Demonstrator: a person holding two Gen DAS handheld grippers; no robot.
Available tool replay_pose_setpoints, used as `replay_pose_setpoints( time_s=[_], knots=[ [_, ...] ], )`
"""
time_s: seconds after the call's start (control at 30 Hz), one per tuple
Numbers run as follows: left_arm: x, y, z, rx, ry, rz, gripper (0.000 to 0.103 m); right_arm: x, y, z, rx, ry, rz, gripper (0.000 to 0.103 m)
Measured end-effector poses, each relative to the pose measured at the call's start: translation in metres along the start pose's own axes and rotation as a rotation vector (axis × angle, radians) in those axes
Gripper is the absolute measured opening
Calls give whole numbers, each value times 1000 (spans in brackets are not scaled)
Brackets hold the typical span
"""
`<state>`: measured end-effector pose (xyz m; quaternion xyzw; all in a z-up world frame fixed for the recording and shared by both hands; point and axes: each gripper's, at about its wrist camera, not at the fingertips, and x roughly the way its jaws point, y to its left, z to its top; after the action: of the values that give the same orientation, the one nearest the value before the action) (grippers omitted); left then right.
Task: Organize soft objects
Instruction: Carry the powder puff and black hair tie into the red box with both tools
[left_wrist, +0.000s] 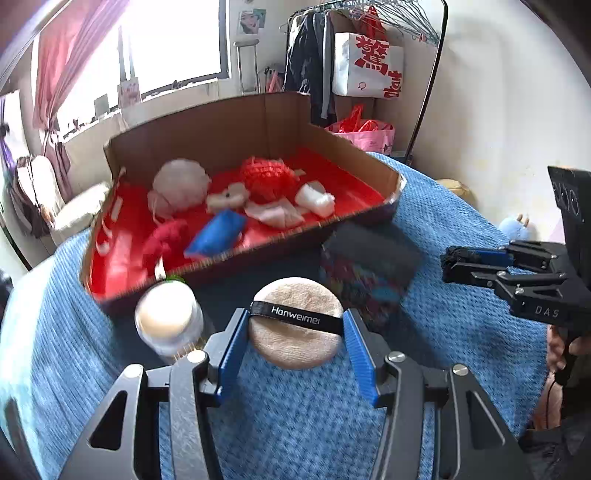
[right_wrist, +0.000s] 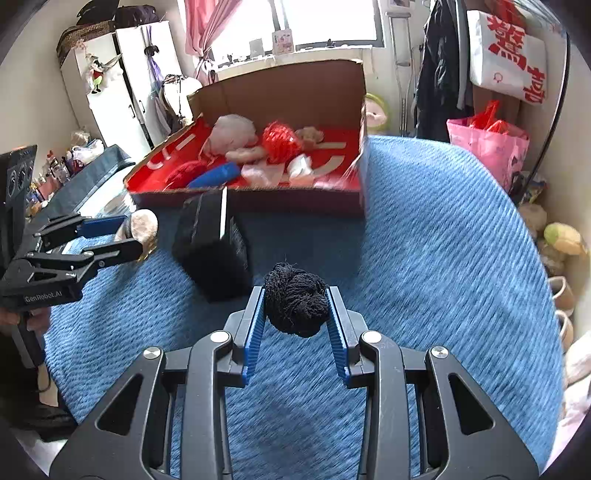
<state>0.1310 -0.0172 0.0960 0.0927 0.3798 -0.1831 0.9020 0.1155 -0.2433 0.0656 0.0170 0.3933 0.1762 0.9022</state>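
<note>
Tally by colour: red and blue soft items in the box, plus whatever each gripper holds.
Red, in the box: 2, net ball, knit bundle
Blue, in the box: 1, pouch
Beige, left gripper: 1, powder puff
Black, right gripper: 1, yarn ball
Total: 5

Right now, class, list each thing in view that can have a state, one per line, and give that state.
Left gripper: shut on the puff, lifted off the blanket.
Puff: held between the pads, strap facing up.
Right gripper: shut on the yarn.
Yarn: black bundle, squeezed, held above the blanket.
Box: open, soft items inside.
Jar: upright beside the box, lid on.
Black block: resting on the blanket, untouched.
</note>
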Motion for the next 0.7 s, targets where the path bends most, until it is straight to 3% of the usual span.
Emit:
replay_pose_setpoints(
  time_s=[0.27, 0.7],
  knots=[
    [15, 7, 36, 50, 6, 1, 54, 9, -13, 33, -31, -21, -19, 31],
    [55, 28, 93, 43, 84, -144, 54, 30, 4, 94, -146, -40, -29, 31]
  ],
)
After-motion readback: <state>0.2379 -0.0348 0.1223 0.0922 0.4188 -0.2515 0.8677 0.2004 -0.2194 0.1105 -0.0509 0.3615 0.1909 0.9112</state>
